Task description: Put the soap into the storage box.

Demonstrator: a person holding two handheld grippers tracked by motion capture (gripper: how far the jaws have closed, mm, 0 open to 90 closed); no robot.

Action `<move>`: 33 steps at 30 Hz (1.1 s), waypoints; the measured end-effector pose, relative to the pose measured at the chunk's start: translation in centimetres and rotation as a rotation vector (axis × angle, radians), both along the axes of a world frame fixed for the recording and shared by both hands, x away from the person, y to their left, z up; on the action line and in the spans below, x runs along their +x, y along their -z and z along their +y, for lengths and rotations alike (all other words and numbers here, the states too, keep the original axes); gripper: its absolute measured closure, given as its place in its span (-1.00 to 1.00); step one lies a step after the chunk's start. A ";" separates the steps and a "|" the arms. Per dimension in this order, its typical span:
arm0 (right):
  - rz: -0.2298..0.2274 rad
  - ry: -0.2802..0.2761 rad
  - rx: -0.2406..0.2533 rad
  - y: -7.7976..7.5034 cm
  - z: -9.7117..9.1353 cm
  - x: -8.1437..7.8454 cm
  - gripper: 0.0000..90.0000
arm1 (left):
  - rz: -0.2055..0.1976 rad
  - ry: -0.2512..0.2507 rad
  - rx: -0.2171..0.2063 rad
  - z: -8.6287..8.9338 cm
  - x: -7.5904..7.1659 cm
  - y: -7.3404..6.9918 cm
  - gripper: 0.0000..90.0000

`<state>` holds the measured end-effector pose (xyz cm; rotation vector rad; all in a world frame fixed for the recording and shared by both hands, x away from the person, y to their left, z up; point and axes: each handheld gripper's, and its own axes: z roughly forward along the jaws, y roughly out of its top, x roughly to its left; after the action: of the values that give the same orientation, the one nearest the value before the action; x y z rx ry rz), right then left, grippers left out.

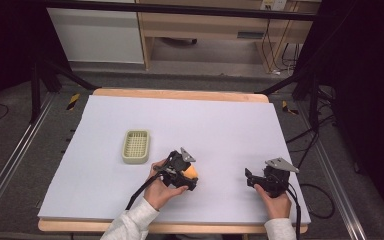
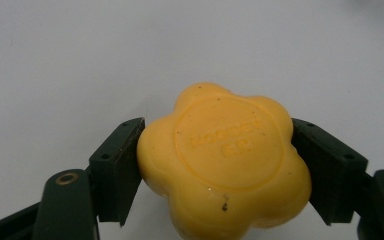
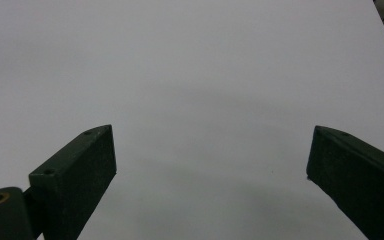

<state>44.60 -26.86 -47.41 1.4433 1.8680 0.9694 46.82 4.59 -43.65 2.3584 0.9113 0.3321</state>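
A yellow flower-shaped soap bar (image 2: 225, 160) with a round embossed stamp sits between the two black jaws of my left gripper (image 2: 215, 167), and both pads press its sides. In the high view the same soap (image 1: 192, 172) peeks out orange at the tip of the left gripper (image 1: 189, 176), low over the white table sheet near the front centre. My right gripper (image 1: 250, 178) rests at the front right, jaws wide apart. In the right gripper view the gripper (image 3: 210, 170) has nothing but bare white sheet between its fingers.
A pale green slotted soap dish (image 1: 136, 146) lies on the white sheet (image 1: 205, 120) to the left of and slightly beyond the left gripper. The wooden table edge (image 1: 180, 93) frames the sheet. Black stands and cables run along both sides on the floor.
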 end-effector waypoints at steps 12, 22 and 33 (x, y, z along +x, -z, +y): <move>0.001 0.001 -0.001 0.0 0.1 0.0 -0.86 | -0.010 -0.028 0.015 2.4 0.2 -1.0 -0.42; 0.003 0.000 -0.003 0.1 0.1 0.0 -0.86 | -0.024 -0.055 0.009 4.4 0.2 -1.4 -0.41; 0.003 0.000 0.000 0.1 0.1 0.0 -0.86 | -0.040 -0.080 -0.022 5.5 0.5 -2.6 -0.41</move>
<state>44.61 -26.79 -47.46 1.4454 1.8697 0.9675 47.37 10.13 -41.08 2.2917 0.9875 0.3979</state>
